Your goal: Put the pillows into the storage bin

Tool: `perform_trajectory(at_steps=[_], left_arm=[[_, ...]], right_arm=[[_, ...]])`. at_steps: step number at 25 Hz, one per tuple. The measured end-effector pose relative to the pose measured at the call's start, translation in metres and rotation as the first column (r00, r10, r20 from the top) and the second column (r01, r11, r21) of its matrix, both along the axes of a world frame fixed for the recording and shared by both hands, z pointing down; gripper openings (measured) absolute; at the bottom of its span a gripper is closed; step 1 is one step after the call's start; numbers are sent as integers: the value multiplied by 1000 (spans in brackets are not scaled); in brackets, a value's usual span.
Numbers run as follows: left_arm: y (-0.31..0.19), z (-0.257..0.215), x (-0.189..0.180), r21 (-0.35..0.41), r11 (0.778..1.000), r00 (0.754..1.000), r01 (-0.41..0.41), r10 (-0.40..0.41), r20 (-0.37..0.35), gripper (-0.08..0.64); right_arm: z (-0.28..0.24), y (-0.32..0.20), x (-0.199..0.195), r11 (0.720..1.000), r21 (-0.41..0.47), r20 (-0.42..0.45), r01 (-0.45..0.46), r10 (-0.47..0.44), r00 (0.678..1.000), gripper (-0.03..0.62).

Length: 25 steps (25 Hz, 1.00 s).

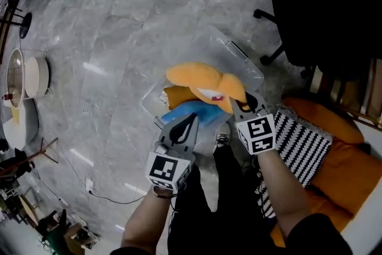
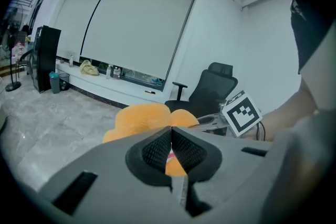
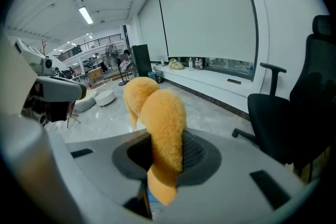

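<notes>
Ahead of my left gripper [image 1: 192, 117], the head view shows a fluffy orange pillow [image 1: 206, 82] over the clear plastic storage bin [image 1: 242, 60], with my right gripper [image 1: 242, 106] at its corner. Left gripper view: jaws pinched tight on an orange edge. Right gripper view: jaws narrowly parted, clamping a thick fold.
</notes>
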<state>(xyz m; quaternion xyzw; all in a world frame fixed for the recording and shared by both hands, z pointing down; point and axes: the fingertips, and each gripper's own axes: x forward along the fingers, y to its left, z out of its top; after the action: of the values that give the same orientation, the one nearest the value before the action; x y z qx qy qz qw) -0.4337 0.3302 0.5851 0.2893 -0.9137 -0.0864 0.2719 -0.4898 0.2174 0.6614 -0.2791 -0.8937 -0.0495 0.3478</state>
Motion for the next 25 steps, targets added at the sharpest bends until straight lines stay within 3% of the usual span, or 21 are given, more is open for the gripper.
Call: perform_trajectory(at_steps=[10, 14, 18, 25], left_arm=[[-2, 93, -20, -14, 999, 995, 37, -38, -93, 6], [-2, 114, -16, -8, 999, 991, 40, -41, -126, 6], [-1, 121, -13, -4, 999, 989, 42, -42, -144, 6], [-3, 113, -19, 15, 999, 990, 44, -42, -132, 8]], right_arm=[[107, -11, -31, 998, 58, -76, 31, -26, 997, 105], [137, -14, -33, 996, 92, -106, 19, -9, 994, 173], [145, -14, -30, 998, 58, -118, -12, 19, 993, 259], [134, -5, -27, 999, -10, -104, -37, 35, 994, 267]])
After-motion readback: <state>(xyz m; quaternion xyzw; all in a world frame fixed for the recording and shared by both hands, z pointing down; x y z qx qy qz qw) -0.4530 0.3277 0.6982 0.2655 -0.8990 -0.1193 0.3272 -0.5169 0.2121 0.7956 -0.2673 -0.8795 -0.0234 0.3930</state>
